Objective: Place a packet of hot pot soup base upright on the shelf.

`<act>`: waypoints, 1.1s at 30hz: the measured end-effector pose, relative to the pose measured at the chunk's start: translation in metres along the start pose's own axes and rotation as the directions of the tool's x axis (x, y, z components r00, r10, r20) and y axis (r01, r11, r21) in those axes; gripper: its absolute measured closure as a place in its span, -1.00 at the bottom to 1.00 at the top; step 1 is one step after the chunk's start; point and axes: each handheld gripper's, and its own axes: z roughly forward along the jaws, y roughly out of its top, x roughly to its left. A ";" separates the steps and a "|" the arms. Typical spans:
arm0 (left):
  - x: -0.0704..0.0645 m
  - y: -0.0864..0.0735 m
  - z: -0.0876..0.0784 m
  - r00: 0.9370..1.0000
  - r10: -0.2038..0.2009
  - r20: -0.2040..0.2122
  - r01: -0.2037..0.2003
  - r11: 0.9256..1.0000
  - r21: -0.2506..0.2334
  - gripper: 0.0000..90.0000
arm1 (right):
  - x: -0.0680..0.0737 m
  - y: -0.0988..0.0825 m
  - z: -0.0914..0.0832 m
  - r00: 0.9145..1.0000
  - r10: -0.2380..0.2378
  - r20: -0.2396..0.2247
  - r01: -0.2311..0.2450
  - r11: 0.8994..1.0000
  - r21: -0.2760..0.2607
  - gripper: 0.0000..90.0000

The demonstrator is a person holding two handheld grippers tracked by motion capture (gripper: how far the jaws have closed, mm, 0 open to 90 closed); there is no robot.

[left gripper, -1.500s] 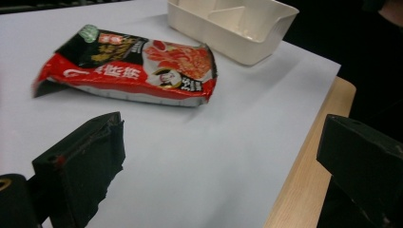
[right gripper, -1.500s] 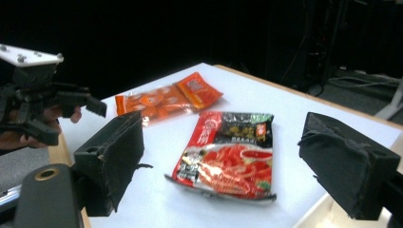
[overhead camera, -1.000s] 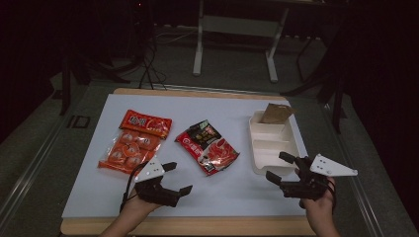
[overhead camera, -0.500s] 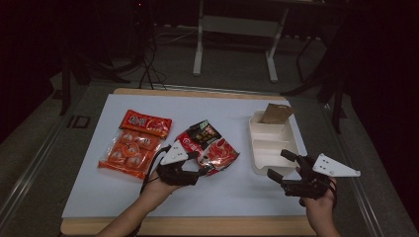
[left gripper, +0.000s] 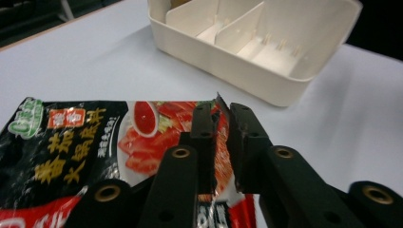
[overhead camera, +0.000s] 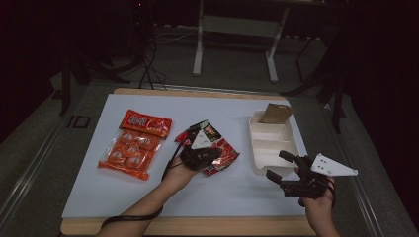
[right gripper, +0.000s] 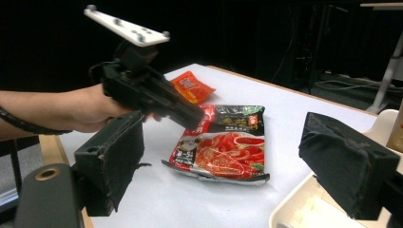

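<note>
Left gripper pinching red-and-black sauce packet at its edge – packet at table centre, divided tray at its 3 o'clock. Right gripper idle, jaws spread. Advice: confirm bite is deep before lifting – thin foil slips; raise slowly.

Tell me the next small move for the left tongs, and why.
Probably lift a little. The left tongs look closed on the edge of the red-and-black sauce packet, which lies flat on the table. The white divided tray sits just beyond; the right tongs hang open.
</note>
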 end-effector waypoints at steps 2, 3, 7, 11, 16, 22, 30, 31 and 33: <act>0.000 0.004 0.009 1.000 -0.011 0.014 0.010 1.000 0.013 0.91 | 0.000 0.000 0.000 1.000 0.000 -0.002 0.000 1.000 -0.001 -0.67; 0.000 0.006 0.013 1.000 -0.005 0.002 0.005 1.000 0.020 0.91 | -0.001 0.000 0.000 1.000 0.001 0.000 -0.001 1.000 0.000 -0.67; 0.001 0.015 0.031 0.999 -0.035 -0.012 0.036 0.997 0.062 1.00 | -0.001 -0.001 0.000 1.000 0.003 -0.002 -0.003 1.000 0.001 -0.67; 0.000 0.023 0.050 1.000 -0.013 -0.010 0.014 0.996 0.089 1.00 | -0.001 -0.002 0.001 1.000 0.000 -0.010 0.000 1.000 0.005 -0.67; 0.003 0.030 0.073 1.000 -0.011 -0.007 0.012 0.989 0.146 1.00 | 0.000 -0.003 0.000 1.000 -0.020 -0.015 0.020 1.000 0.009 -0.67; 0.007 0.036 0.094 1.000 -0.011 0.000 0.011 0.978 0.209 1.00 | -0.002 -0.004 -0.003 1.000 -0.011 -0.023 0.011 1.000 0.005 -0.67; 0.009 0.045 0.116 0.999 -0.012 -0.030 0.020 0.956 0.291 1.00 | -0.003 -0.006 -0.002 0.999 -0.002 -0.035 0.003 1.000 0.011 -0.67; 0.010 0.044 0.119 0.999 -0.027 -0.020 0.032 0.953 0.301 1.00 | -0.003 -0.006 -0.002 0.999 -0.004 -0.037 0.004 1.000 0.011 -0.67; 0.011 0.043 0.121 1.000 -0.023 -0.020 0.028 0.948 0.318 1.00 | -0.003 -0.007 -0.001 0.999 -0.005 -0.040 0.006 1.000 0.014 -0.67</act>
